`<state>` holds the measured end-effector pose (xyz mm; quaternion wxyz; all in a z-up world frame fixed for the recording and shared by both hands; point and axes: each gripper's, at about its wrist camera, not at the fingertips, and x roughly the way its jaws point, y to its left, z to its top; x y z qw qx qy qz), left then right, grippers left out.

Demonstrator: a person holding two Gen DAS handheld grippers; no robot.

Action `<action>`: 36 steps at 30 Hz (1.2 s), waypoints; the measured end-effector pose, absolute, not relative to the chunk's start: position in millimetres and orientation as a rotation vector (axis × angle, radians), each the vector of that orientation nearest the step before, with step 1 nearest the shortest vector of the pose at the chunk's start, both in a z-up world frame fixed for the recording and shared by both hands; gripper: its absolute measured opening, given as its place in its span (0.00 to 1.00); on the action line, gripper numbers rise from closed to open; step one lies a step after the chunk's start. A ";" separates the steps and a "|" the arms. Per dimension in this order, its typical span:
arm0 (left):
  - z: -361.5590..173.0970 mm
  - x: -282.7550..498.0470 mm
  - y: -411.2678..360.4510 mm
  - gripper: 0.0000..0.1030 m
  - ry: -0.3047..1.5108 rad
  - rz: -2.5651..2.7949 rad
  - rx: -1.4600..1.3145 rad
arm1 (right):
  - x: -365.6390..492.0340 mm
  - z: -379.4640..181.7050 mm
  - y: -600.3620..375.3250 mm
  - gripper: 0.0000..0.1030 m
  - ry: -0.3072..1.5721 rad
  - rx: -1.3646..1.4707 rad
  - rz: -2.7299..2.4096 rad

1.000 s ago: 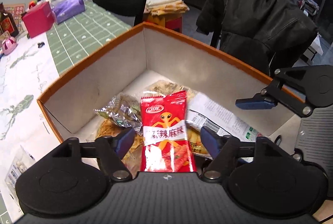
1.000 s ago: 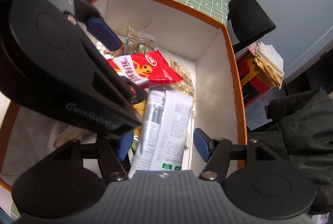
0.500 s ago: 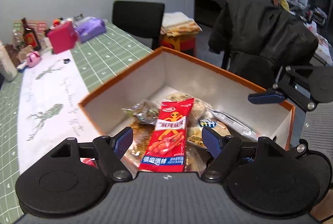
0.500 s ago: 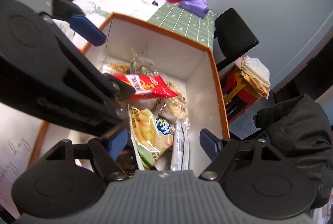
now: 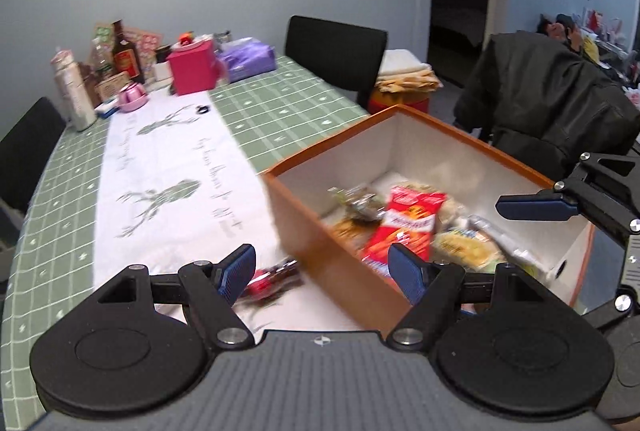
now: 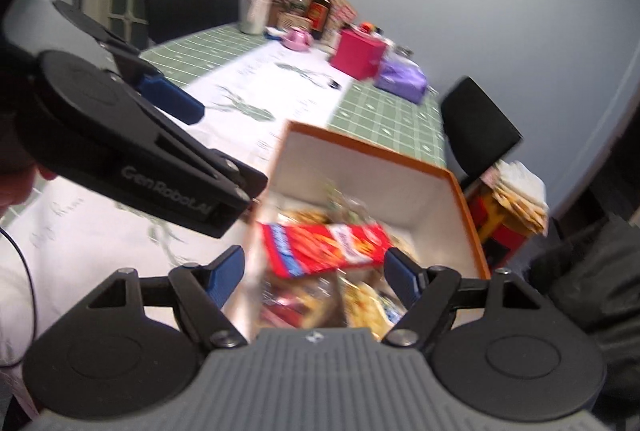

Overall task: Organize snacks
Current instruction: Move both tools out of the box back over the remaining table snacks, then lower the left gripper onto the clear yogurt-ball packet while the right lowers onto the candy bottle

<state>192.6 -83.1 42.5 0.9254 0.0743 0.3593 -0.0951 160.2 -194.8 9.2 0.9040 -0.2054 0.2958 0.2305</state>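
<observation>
Left wrist view: the left tongs [image 5: 322,269] stood spread with nothing between the pads, pointing down at the near corner of the orange box [image 5: 328,263]. The box lay ahead and to the right of them on the table [image 5: 256,119], white inside, and already held several snacks: a red packet [image 5: 404,227] on top, a yellow bag [image 5: 466,247] to its right, and a dark crinkled wrapper [image 5: 360,205] behind it. One small red-wrapped snack [image 5: 268,277] lay on the white runner outside the box, just ahead of the left pad; blur hid its detail. Right wrist view: the right tongs [image 6: 314,273] were also spread and empty, their jaws having just been opening, nothing pinched between them. The same box [image 6: 468,227] sat directly ahead of them, the red packet [image 6: 324,245] lying flat across the other snacks. The left tongs [image 6: 172,103] showed at upper left, beside the box. Judgement: most snacks appeared boxed, with at least the one stray on the runner left to collect; the clutter at the far end of the table [image 6: 360,51] looked unrelated, though I could not tell for sure.
</observation>
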 end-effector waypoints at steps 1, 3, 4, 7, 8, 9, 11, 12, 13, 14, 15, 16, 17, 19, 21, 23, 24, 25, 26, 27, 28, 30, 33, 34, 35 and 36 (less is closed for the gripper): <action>42.4 192.5 -77.4 0.86 0.741 -0.190 0.150 | 159.4 9.0 -188.8 0.73 0.609 -0.423 0.493; 41.2 191.6 -64.4 0.86 0.753 -0.173 0.145 | 159.5 7.6 -177.2 0.73 0.608 -0.423 0.524; 40.4 190.7 -58.0 0.86 0.759 -0.164 0.145 | 159.0 7.1 -170.9 0.73 0.607 -0.424 0.537; 36.3 190.6 -41.4 0.86 0.779 -0.142 0.152 | 159.5 3.6 -152.3 0.73 0.615 -0.434 0.574; 34.4 191.1 -36.1 0.86 0.786 -0.138 0.155 | 160.4 1.4 -147.0 0.73 0.620 -0.439 0.585; 32.2 191.5 -30.7 0.86 0.793 -0.135 0.158 | 162.4 -0.4 -141.4 0.72 0.625 -0.446 0.595; 28.4 195.2 -20.7 0.86 0.815 -0.135 0.163 | 166.4 -4.8 -130.3 0.71 0.639 -0.462 0.612; 26.5 196.2 -14.2 0.86 0.825 -0.139 0.160 | 168.9 -7.0 -124.4 0.70 0.649 -0.471 0.622; 24.8 197.5 -8.9 0.86 0.833 -0.149 0.158 | 172.5 -10.2 -118.6 0.68 0.660 -0.482 0.634; 22.6 199.5 -3.2 0.86 0.844 -0.163 0.157 | 175.5 -12.7 -113.5 0.67 0.670 -0.495 0.642; 20.2 201.8 1.7 0.86 0.854 -0.177 0.158 | 179.9 -16.5 -108.5 0.64 0.679 -0.513 0.645; 17.4 204.3 6.4 0.86 0.863 -0.190 0.163 | 183.4 -19.9 -105.6 0.62 0.689 -0.530 0.643; 14.0 205.7 11.2 0.86 0.869 -0.198 0.170 | 186.9 -23.4 -101.6 0.61 0.698 -0.545 0.644; 7.0 209.3 16.6 0.86 0.879 -0.205 0.201 | 196.1 -30.6 -94.4 0.58 0.715 -0.576 0.654; -0.3 214.1 20.2 0.86 0.889 -0.210 0.244 | 205.1 -36.1 -89.1 0.57 0.726 -0.607 0.651; -8.5 218.6 22.0 0.86 0.903 -0.225 0.296 | 215.0 -40.0 -83.5 0.57 0.742 -0.639 0.663; -12.7 221.7 22.1 0.86 0.911 -0.230 0.324 | 219.3 -41.5 -80.9 0.57 0.750 -0.656 0.667; -16.4 224.5 22.2 0.86 0.916 -0.233 0.348 | 223.3 -42.9 -77.9 0.57 0.756 -0.673 0.676; -19.8 227.6 22.3 0.86 0.919 -0.235 0.372 | 226.7 -44.1 -74.9 0.57 0.760 -0.692 0.687; -23.4 231.6 23.6 0.86 0.923 -0.238 0.396 | 229.9 -45.9 -71.2 0.57 0.764 -0.715 0.701; -26.4 235.2 23.8 0.86 0.925 -0.237 0.416 | 233.6 -47.2 -68.3 0.57 0.766 -0.737 0.714; -31.4 243.3 24.2 0.86 0.927 -0.240 0.446 | 240.3 -50.6 -61.5 0.57 0.771 -0.780 0.737; -38.6 257.3 25.5 0.86 0.921 -0.252 0.485 | 250.9 -56.5 -53.2 0.57 0.785 -0.828 0.769; -42.3 262.8 26.2 0.86 0.924 -0.257 0.501 | 255.4 -58.5 -50.9 0.57 0.793 -0.841 0.776; -46.2 267.4 26.8 0.86 0.930 -0.263 0.517 | 259.5 -60.4 -49.0 0.57 0.803 -0.855 0.787; -50.4 272.0 27.9 0.86 0.936 -0.271 0.535 | 263.1 -62.1 -47.4 0.57 0.806 -0.868 0.796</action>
